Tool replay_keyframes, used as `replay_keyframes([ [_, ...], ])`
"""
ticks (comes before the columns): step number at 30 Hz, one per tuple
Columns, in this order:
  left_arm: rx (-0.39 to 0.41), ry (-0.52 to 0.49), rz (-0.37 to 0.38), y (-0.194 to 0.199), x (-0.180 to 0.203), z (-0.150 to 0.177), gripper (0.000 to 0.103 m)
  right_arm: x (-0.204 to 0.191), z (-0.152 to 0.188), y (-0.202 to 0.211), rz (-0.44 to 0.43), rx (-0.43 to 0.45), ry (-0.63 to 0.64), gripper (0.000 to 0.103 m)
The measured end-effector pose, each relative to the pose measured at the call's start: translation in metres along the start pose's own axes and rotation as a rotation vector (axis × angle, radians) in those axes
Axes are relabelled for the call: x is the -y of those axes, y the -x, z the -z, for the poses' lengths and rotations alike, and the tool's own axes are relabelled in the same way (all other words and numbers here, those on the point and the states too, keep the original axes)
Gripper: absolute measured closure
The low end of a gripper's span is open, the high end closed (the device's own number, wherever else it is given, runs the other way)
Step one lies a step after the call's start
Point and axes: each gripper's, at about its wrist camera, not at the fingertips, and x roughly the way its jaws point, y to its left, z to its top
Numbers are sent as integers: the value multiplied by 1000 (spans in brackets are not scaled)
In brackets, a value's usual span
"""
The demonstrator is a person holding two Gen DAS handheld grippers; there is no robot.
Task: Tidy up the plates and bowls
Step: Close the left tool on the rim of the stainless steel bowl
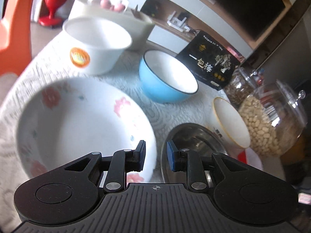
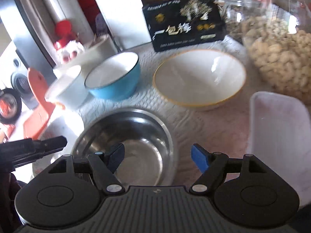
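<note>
**Bowls spread over a pale textured cloth, both grippers open above them**

A pale, textured tablecloth (image 1: 167,114) covers the surface. Beyond its far edge the room shows a low wooden shelf unit (image 1: 175,25) under a large dark screen (image 1: 243,3), and at far left a red goblet-shaped ornament (image 1: 52,2) beside an orange plastic chair back (image 1: 15,23).

The left gripper (image 1: 155,156) hangs with its fingers parted, holding nothing; the near-right rim of a large white floral-patterned bowl (image 1: 77,124) lies just beside its left finger, and I cannot tell whether they touch. To the right, near, sits a stainless steel bowl (image 2: 126,139). The right gripper (image 2: 158,158) is spread wide and empty over that steel bowl's near-right rim.

Farther back stand a sky-blue bowl with a white inside (image 1: 167,79), a white bowl with an orange round label (image 1: 95,44) at far left, and a white bowl with a yellow rim (image 2: 198,77) at right. These bowls stand apart, with strips of bare cloth between them.

The right edge is crowded: a clear glass jar of pale beans (image 1: 270,122) stands close to the yellow-rimmed bowl, a second glass jar (image 1: 239,85) behind it, a black printed box (image 2: 184,29) at the far side, and a white rectangular plastic tray (image 2: 279,136) near right. A cream rectangular container (image 1: 124,25) stands behind the labelled bowl.
</note>
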Motion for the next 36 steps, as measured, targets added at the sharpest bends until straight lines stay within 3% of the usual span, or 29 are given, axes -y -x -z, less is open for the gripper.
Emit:
replay_keyframes([
  [7, -33, 8, 82, -8, -8, 8, 76, -8, 7, -26, -34, -112, -69, 28],
  [19, -74, -12, 53, 28, -20, 32, 76, -21, 35, -9, -100, -165, -68, 28],
  [26, -91, -20, 51, 32, -20, 43, 80, -25, 51, -5, -81, -169, -54, 28],
  [34, -60, 6, 51, 41, -23, 38, 80, -27, 48, -12, -168, -215, -2, 1],
  [36, -59, 9, 51, 41, -23, 37, 80, -25, 44, -14, -188, -234, -21, 0],
])
